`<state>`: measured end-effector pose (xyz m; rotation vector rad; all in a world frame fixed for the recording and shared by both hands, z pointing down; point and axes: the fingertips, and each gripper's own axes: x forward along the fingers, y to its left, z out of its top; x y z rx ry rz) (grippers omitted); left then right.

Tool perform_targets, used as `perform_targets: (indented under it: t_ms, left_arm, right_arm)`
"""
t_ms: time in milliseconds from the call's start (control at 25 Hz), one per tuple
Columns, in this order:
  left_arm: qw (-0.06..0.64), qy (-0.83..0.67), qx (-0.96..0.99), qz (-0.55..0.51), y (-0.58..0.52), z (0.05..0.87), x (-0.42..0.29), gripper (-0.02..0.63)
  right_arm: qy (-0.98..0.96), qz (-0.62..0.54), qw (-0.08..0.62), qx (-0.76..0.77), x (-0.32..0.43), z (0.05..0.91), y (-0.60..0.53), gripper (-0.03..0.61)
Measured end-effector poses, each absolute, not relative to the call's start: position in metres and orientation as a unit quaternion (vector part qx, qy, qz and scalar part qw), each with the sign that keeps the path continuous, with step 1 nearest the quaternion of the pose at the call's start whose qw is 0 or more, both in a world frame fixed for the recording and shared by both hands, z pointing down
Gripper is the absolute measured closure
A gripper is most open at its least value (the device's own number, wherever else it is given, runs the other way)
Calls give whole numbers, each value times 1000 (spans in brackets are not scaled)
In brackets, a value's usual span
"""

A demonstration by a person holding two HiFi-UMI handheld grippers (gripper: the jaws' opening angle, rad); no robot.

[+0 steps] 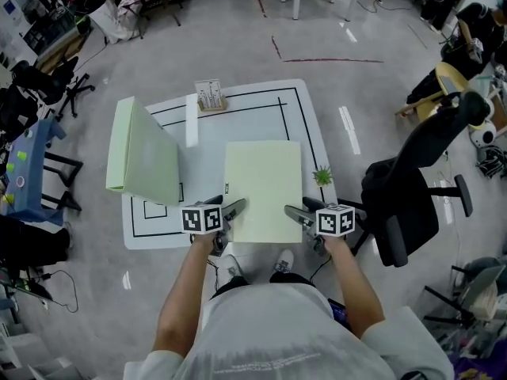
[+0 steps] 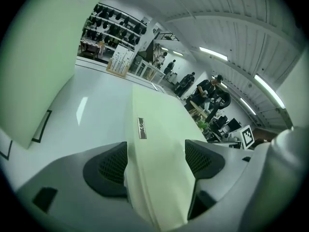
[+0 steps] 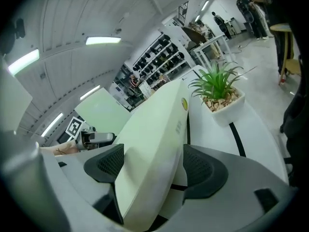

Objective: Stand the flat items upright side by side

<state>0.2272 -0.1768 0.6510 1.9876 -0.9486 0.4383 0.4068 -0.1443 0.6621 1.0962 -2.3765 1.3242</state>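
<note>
Tabletop near edge, my left gripper and right gripper clamp the flat binder by its near corners, so I'd tip it upright evenly beside the standing binder at the left edge.

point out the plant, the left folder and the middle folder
plant [image 1: 322, 176], head view, on its leaves
left folder [image 1: 150, 158], head view, on its broad cover
middle folder [image 1: 262, 190], head view, centre of its cover

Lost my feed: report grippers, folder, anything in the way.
Both clamped: left gripper, right gripper on pale green flat folder, not yet upright. Close beside it: small potted plant.
</note>
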Motion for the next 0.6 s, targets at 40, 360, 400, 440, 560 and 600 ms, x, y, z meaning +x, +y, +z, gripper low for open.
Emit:
perform_targets:
  t_ms: [40,360,400,440,560,600]
  left_arm:
    - [436,-371,800,182,-177,654,228,236]
    - [463,-329,804,177,-177,672,228,235]
    - [466,-324,804,174,-177,673,228,235]
    - [470,-320,805,170,-177,673,228,235]
    - [479,-313,806,150,-178,674,227,235]
    - [481,-311,807,145,-178,674,227,235]
  right_arm:
    - [-804,454,100,372,406,664,-144,198]
    - [-793,444,93,408,395,666,-146,192]
    - [-791,443,96,411,394,666,-146,189]
    - [-790,442,96,414,393,666,-146,189]
    - [-785,443,93,423,393,665,-146,189]
    - [-782,443,92,429,394,665,-147,189]
